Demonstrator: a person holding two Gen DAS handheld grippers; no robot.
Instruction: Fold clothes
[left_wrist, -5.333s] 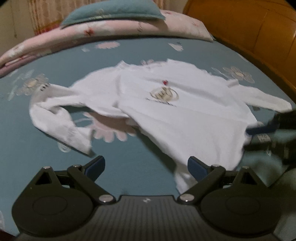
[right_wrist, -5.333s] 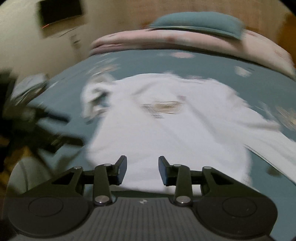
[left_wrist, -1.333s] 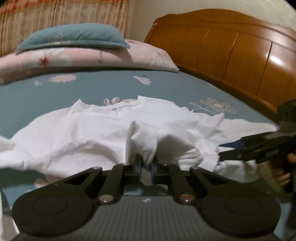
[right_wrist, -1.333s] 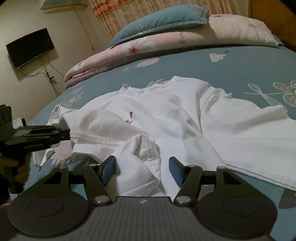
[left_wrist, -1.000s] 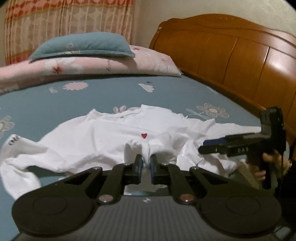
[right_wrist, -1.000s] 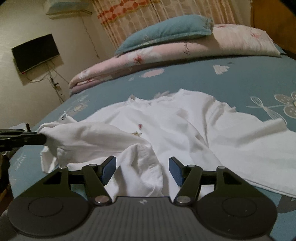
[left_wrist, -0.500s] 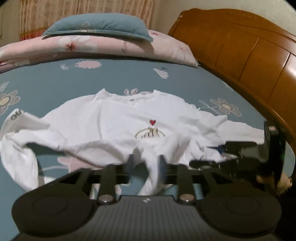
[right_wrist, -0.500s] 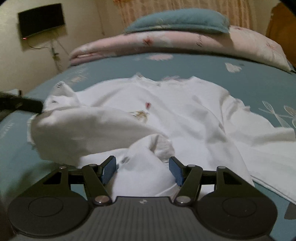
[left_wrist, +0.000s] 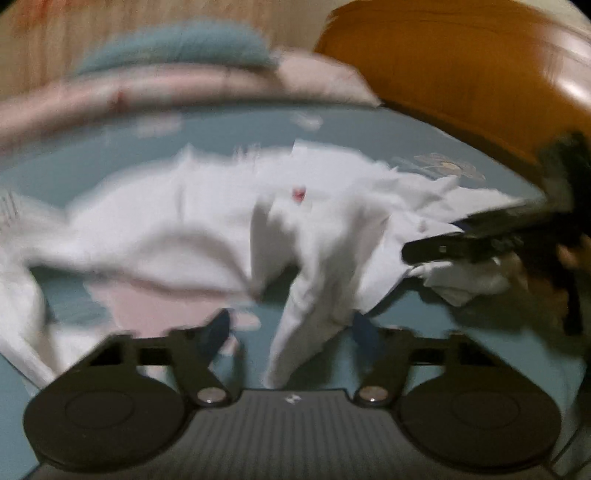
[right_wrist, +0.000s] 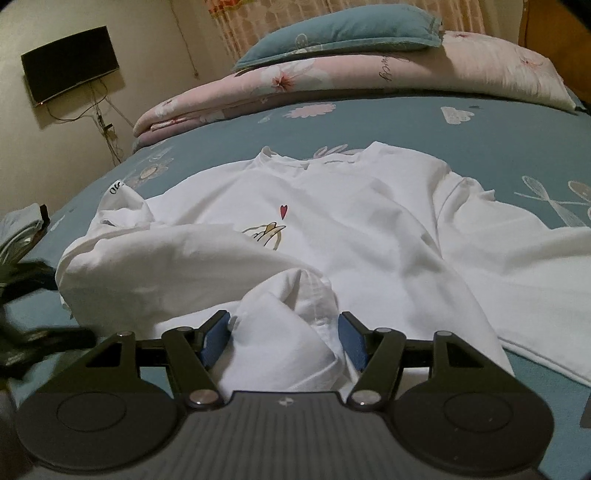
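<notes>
Nearest, the right gripper (right_wrist: 284, 338) tilts down over the bed with its blue pads apart around a bunched hem of the white shirt (right_wrist: 351, 240), loosely flanking the cloth rather than pinching it. The left gripper (left_wrist: 291, 332), blurred, has just been narrowing its jaws, which stand apart with a hanging fold between them, not pressed. The shirt lies rumpled mid-bed on the teal sheet (right_wrist: 406, 122), bare sheet around it, pink quilt (right_wrist: 332, 81) and wooden headboard (left_wrist: 461, 74) beyond.
</notes>
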